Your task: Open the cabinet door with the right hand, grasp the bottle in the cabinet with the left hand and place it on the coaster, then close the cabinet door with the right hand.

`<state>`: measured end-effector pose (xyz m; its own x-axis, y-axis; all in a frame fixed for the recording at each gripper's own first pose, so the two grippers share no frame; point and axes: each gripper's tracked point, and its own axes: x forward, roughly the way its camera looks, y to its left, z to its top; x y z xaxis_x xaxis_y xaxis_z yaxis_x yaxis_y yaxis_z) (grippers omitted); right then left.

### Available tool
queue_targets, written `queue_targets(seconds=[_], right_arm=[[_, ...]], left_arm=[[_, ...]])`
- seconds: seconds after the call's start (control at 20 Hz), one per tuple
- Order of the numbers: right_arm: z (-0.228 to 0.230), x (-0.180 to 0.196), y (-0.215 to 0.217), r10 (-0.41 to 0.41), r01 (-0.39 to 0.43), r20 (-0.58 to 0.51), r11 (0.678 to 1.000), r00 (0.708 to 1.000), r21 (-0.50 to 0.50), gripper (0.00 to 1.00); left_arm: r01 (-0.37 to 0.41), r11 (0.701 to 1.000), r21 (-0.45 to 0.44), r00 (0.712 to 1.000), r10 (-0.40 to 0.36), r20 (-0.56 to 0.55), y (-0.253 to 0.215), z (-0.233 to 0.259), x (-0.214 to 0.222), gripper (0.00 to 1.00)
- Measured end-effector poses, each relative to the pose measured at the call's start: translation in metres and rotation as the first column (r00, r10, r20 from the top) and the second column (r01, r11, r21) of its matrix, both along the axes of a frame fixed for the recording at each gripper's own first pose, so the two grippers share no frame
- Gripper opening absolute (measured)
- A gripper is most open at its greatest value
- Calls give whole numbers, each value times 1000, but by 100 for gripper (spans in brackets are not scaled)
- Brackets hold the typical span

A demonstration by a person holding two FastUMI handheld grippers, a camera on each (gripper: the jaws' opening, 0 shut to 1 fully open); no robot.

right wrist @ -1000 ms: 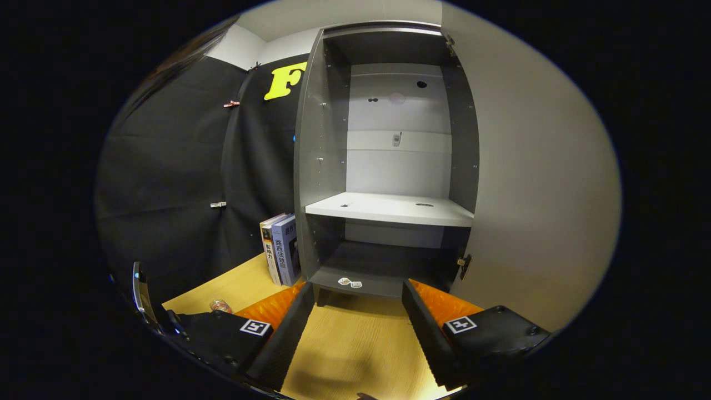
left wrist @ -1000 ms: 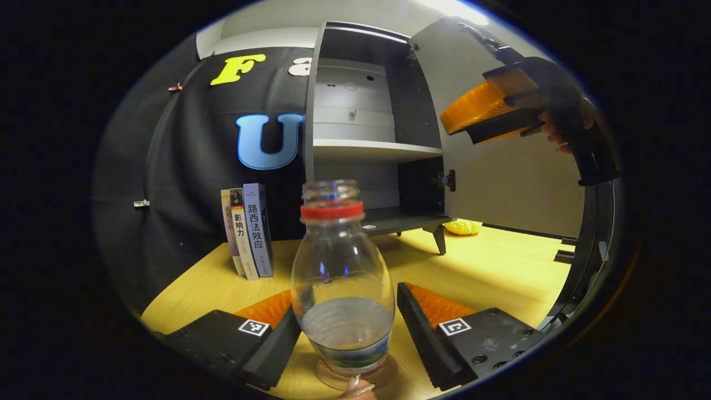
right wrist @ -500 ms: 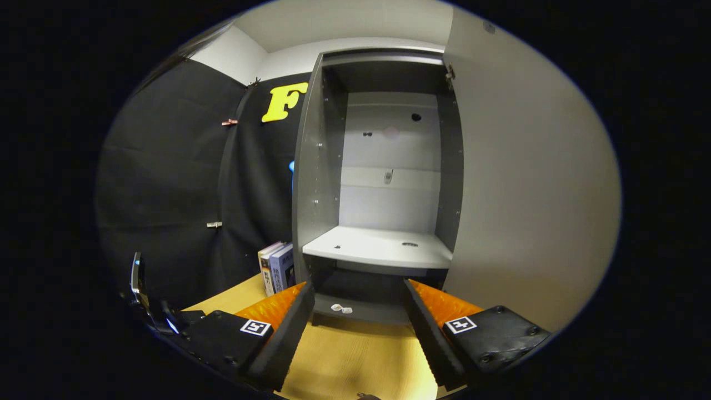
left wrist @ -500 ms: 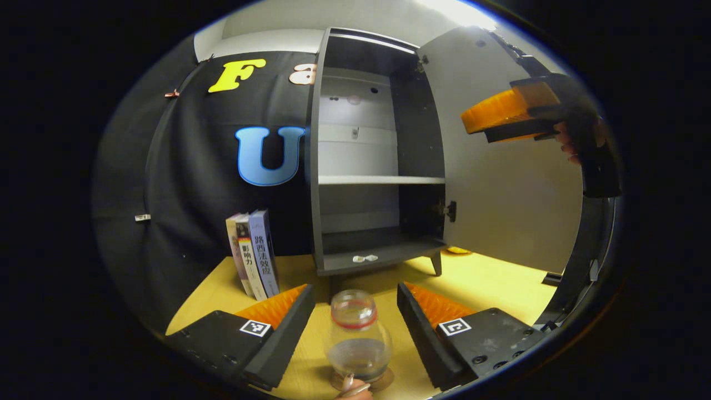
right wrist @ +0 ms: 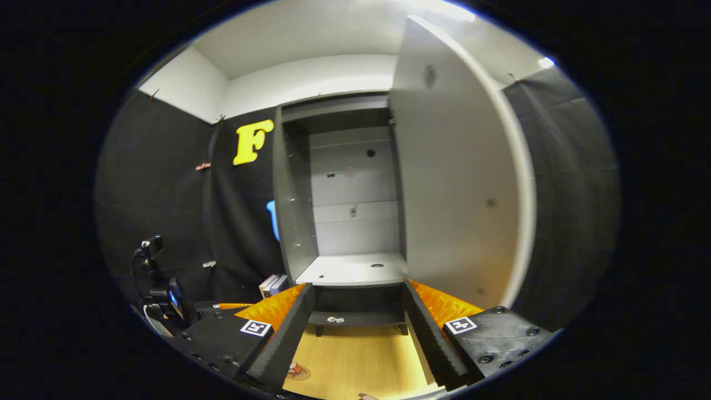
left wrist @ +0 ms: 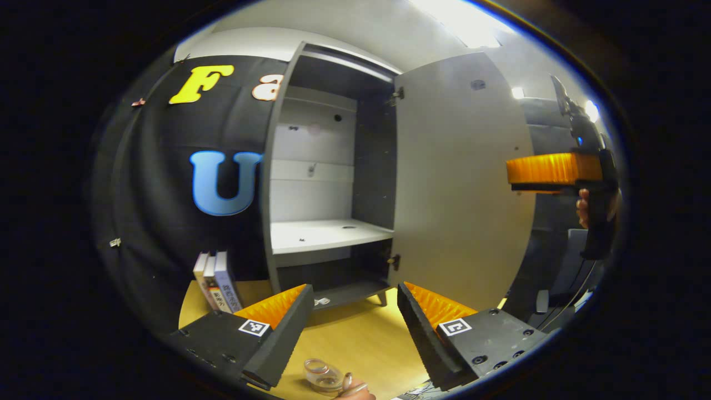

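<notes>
Left gripper (left wrist: 351,314) spread, empty; bottle (left wrist: 323,377) on table (left wrist: 361,344); right gripper (right wrist: 355,328) spread; cabinet door (left wrist: 455,183) open

Open cabinet mid-frame, bottle at the bottom edge.
I see the tall grey cabinet (left wrist: 328,183) centre-frame, its pale flat door (left wrist: 455,183) swung right, upright books (left wrist: 215,280) lower left, clear plastic bottle (left wrist: 322,376) on the wooden table (left wrist: 361,344).

Left hand-held gripper (left wrist: 354,322): jaws standing wide apart, gripping nothing.
Right hand-held gripper (right wrist: 358,328): jaws gaping too, empty; it is showing level, up to the left one's right (left wrist: 555,172).
Hand (left wrist: 583,206): wrapping its handle.
</notes>
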<state>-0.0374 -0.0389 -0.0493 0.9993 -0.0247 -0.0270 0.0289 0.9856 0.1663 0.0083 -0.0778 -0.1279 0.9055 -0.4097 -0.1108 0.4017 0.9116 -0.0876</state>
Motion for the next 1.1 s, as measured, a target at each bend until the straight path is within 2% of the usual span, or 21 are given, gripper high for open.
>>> queue_targets(seconds=[0.05, 0.1, 0.2, 0.4, 0.55, 0.6, 0.65, 0.7, 0.8, 0.85, 0.9, 0.95, 1.0, 1.1], right_arm=[[-1, -12, -19, -65, 65, 0, 998, 998, 2, 100], [-4, -23, -40, -142, 142, 4, 990, 990, -12, 94], [-2, -41, -78, -270, 270, 26, 962, 963, -35, 100], [-1, -55, -133, -358, 359, 31, 933, 933, -20, 98], [10, -48, -161, -334, 336, 71, 942, 940, -14, 98], [12, -43, -167, -318, 320, 82, 947, 944, -11, 91], [13, -38, -172, -306, 308, 87, 951, 948, -10, 98], [14, -31, -174, -283, 285, 93, 958, 955, -14, 98], [15, -21, -169, -220, 224, 97, 974, 971, -38, 98], [16, -17, -163, -192, 197, 95, 979, 977, -50, 91], [17, -13, -161, -173, 179, 93, 982, 980, -63, 98], [18, -14, -161, -164, 171, 93, 983, 982, -64, 100], [17, -13, -158, -157, 161, 83, 985, 984, -55, 97], [17, -14, -152, -142, 145, 79, 989, 987, -26, 97]], left_arm=[[39, 999, -9, 999, -39, 0, -10, 9, 1, 95], [74, 997, -23, 997, -74, 0, -20, 17, 2, 93], [121, 992, -33, 993, -121, 4, -37, 30, 9, 93], [174, 985, -16, 985, -174, 7, -70, 37, 23, 93], [178, 983, -42, 984, -179, -20, -87, 34, 30, 93], [169, 984, -48, 985, -171, -27, -91, 33, 33, 95], [155, 987, -52, 987, -157, -35, -92, 32, 38, 95], [143, 988, -59, 988, -145, -46, -93, 29, 43, 92], [120, 990, -76, 990, -125, -62, -97, 26, 52, 95], [106, 991, -83, 992, -111, -66, -96, 24, 55, 95], [96, 992, -86, 993, -102, -63, -96, 25, 56, 95], [94, 992, -85, 993, -99, -59, -97, 25, 57, 95], [91, 993, -74, 994, -95, -60, -97, 23, 58, 92], [87, 995, -43, 995, -89, -52, -97, 20, 55, 95]])
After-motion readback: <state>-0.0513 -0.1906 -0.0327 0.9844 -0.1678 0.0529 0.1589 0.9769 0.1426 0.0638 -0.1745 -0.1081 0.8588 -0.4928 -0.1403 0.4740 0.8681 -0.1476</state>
